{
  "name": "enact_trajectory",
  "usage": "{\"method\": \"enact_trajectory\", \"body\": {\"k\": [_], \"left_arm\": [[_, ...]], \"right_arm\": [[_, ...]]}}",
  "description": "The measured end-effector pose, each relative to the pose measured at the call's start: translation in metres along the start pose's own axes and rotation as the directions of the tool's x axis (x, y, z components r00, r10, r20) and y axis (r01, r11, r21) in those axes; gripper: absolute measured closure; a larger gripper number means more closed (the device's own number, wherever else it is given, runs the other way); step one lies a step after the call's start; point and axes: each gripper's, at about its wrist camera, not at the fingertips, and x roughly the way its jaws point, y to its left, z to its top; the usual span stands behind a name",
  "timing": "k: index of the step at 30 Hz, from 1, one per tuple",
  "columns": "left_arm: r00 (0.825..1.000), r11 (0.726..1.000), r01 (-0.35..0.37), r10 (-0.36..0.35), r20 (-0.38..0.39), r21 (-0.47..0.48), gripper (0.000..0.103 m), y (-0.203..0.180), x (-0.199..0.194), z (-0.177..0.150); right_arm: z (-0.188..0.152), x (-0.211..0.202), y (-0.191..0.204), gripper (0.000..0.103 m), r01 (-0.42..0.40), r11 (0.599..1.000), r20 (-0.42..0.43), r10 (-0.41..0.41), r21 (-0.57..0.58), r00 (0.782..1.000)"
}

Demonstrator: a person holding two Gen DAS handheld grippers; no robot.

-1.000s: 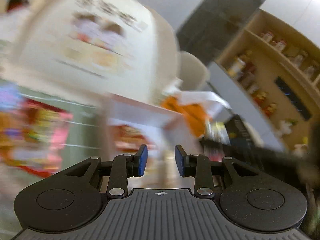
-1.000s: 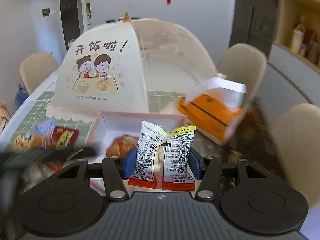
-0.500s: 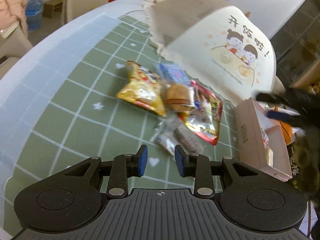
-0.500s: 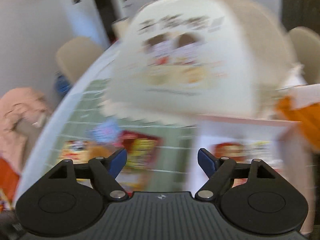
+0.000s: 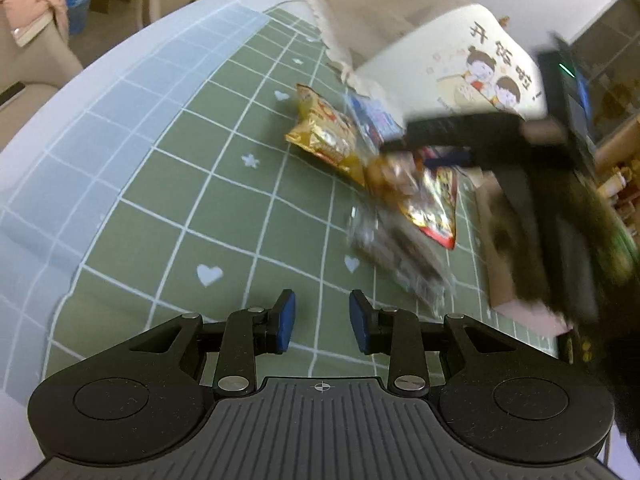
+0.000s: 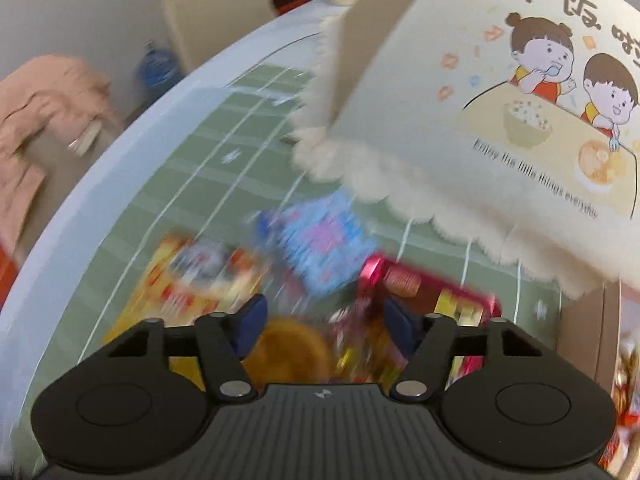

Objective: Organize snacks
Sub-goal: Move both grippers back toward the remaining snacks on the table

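Snack packets lie loose in a cluster on the green checked tablecloth, close beside the scalloped edge of the printed food cover. Sorting is judged partly done: the pink box at the right of the cluster already holds some wrapped items, seen at the right edge of the right wrist view, while at least five packets remain on the cloth.

Left gripper: fingers parted with a narrow gap, nothing between them, held over bare cloth near the table's near edge, well apart from the packets.

Right gripper: fingers spread wide, empty, directly above the cluster. A round brown snack and a red packet sit below and between the pads; contact cannot be determined because of blur.

View differences: the left wrist view shows the whole cluster, including a yellow packet, a clear-wrapped packet, and the right gripper's body above the snacks. The right wrist view alone shows a blue packet clearly and the cover's printed picture.
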Motion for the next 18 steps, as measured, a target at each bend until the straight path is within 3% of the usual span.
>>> {"method": "enact_trajectory", "body": {"k": [6,12,16,18], "left_arm": [[0.999,0.999,0.049,-0.049,-0.019,0.01,0.069,-0.009,0.009,0.01],[0.998,0.998,0.051,-0.049,-0.037,0.031,0.069,-0.019,0.01,0.007],[0.997,0.999,0.04,-0.038,-0.07,0.02,0.069,-0.026,0.022,0.011],[0.996,1.0,0.02,-0.019,-0.085,0.005,0.069,-0.03,0.031,0.015]], "right_arm": [[-0.056,-0.023,0.009,0.042,-0.058,0.998,-0.091,0.055,-0.025,0.994],[-0.104,-0.05,0.012,0.042,-0.025,0.998,-0.067,0.021,-0.064,0.998],[-0.13,-0.066,0.014,0.043,-0.125,0.992,-0.093,0.124,0.001,0.988],[-0.144,-0.073,0.022,0.043,-0.134,0.991,-0.091,0.133,-0.003,0.987]]}}
